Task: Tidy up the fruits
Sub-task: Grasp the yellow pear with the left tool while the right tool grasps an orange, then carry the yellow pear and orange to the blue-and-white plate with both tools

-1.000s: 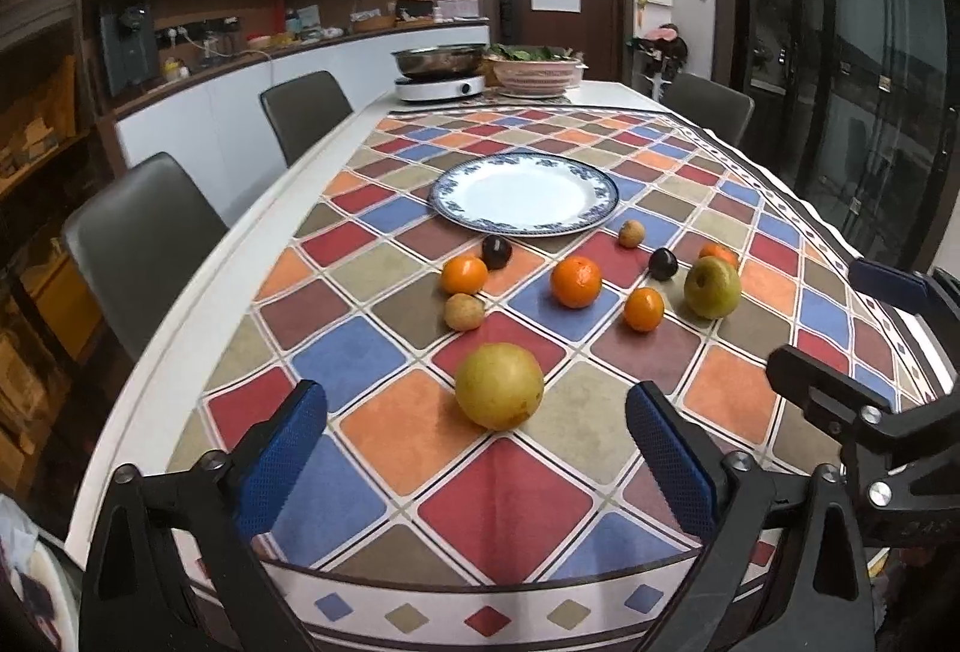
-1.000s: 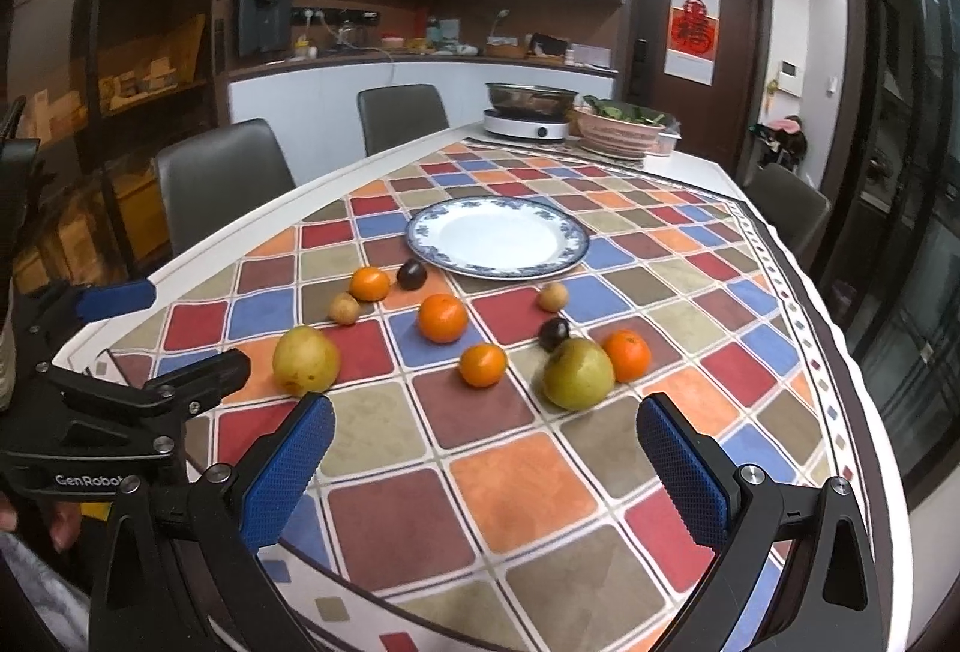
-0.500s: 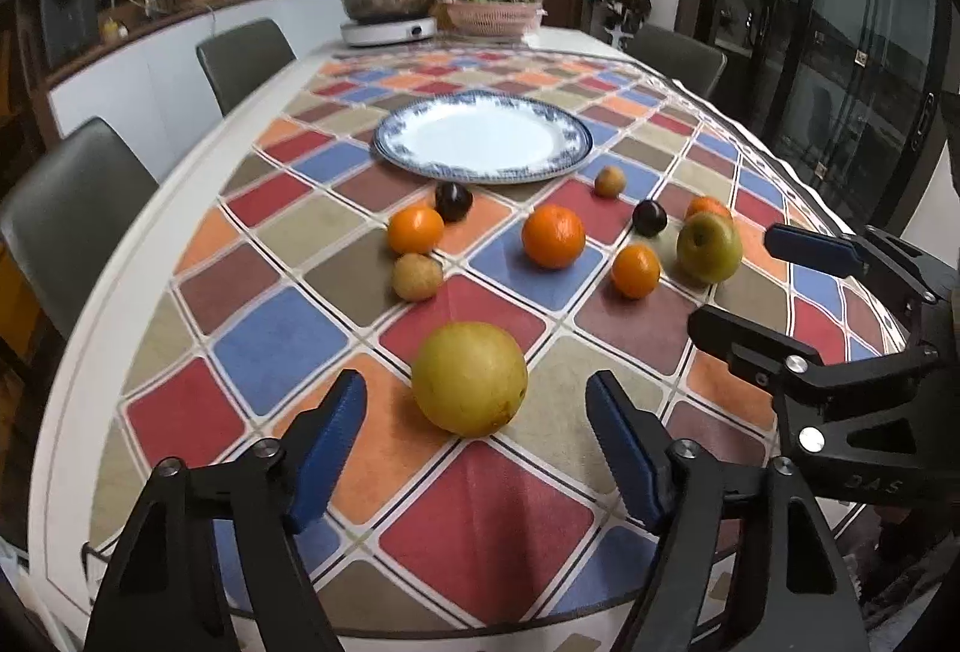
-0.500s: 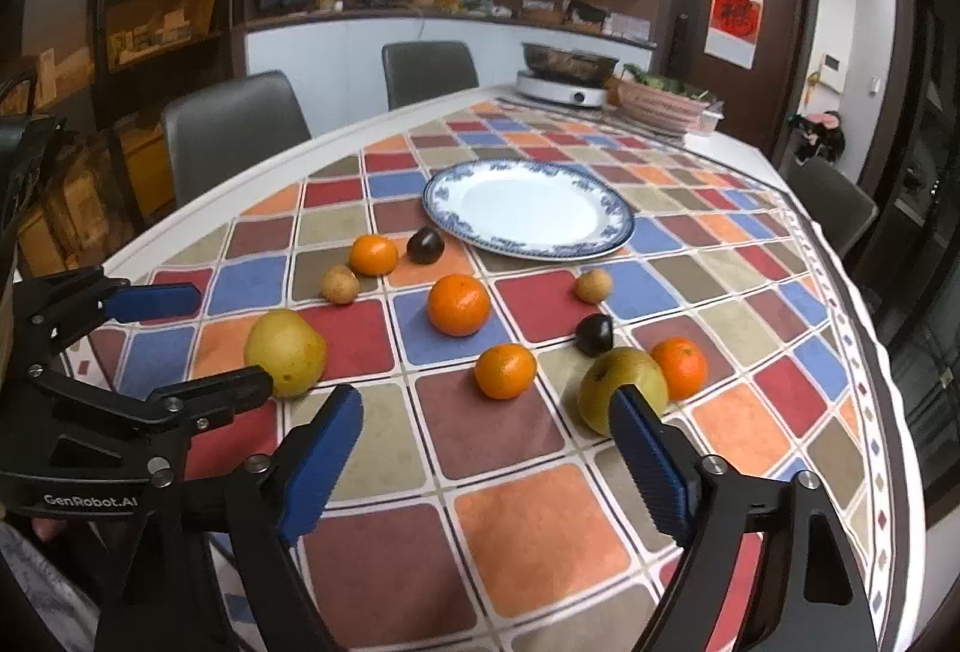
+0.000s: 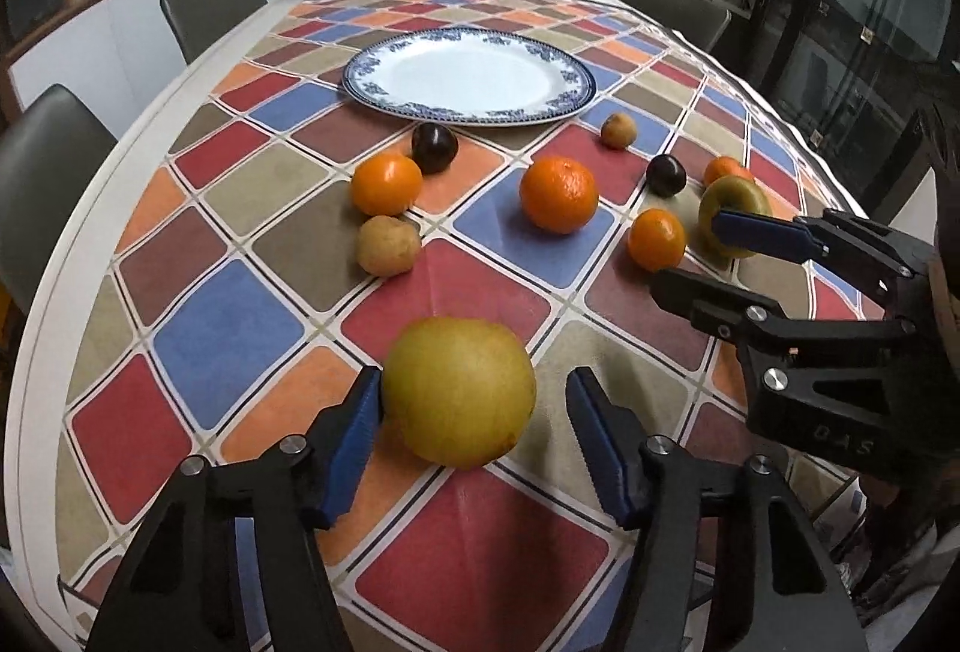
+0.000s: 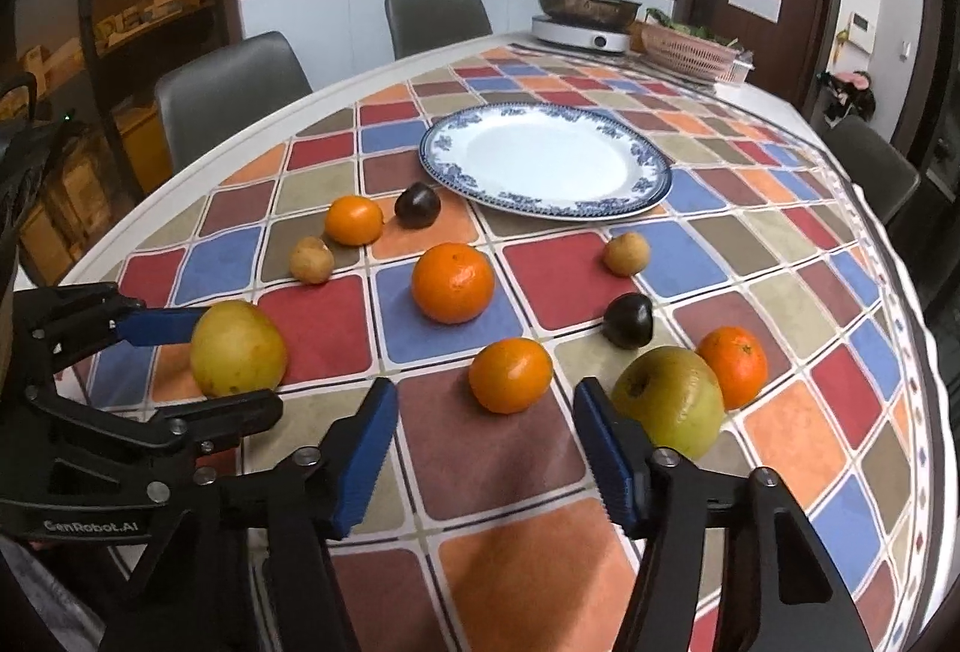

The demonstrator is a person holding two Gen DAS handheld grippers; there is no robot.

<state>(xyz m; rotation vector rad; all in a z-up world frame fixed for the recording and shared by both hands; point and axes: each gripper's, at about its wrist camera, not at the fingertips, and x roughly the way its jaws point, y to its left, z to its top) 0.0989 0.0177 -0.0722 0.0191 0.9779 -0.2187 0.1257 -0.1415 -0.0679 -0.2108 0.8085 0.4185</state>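
Left gripper spread around a round, dull-skinned yellow pear on the checked tablecloth; left ribbed blue pad touching its side, right pad apart. Right gripper spread wide, right pad beside a dimpled green apple (glossy mandarin just ahead). Porcelain plate, blue-patterned rim, farther back.

Two low wrist views, facing plate, sharing fruit-strewn table
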